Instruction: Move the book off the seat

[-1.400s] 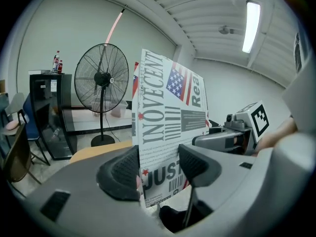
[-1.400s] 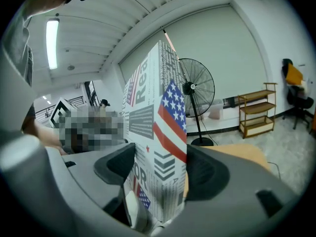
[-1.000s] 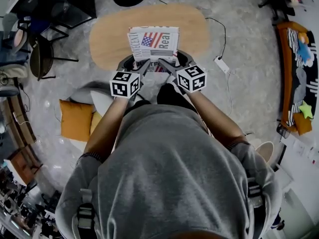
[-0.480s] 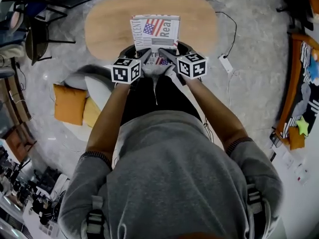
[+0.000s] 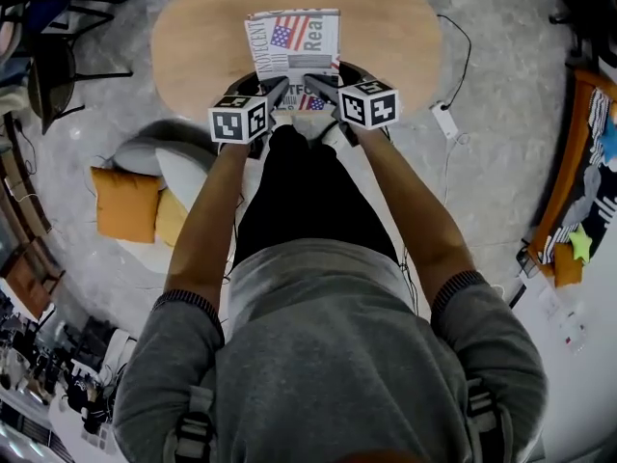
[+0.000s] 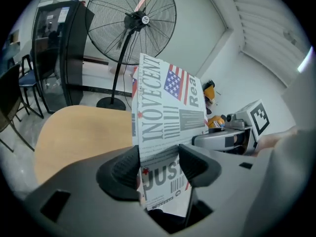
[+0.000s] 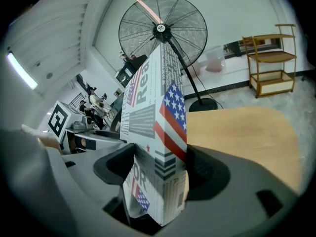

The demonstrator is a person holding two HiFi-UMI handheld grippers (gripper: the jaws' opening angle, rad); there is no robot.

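Observation:
The book [image 5: 294, 41] has a white cover with grey print and a stars-and-stripes flag. It hangs over the oval wooden table [image 5: 193, 56], gripped at its near edge from both sides. My left gripper [image 5: 278, 92] is shut on its left side, and the left gripper view shows the book [image 6: 165, 112] clamped between the left gripper's [image 6: 159, 164] dark pads. My right gripper [image 5: 314, 87] is shut on the right side. The right gripper view shows the book [image 7: 158, 117] standing up between the right gripper's [image 7: 160, 169] pads.
A white seat [image 5: 183, 172] with an orange cushion [image 5: 123, 204] stands on the floor at left behind me. A power strip and cable [image 5: 445, 122] lie right of the table. A standing fan [image 6: 136, 23] is beyond the table, a wooden shelf cart [image 7: 271, 63] further right.
Both grippers have carried the book forward and lower, out over the wooden table. The grip on the book looks the same.

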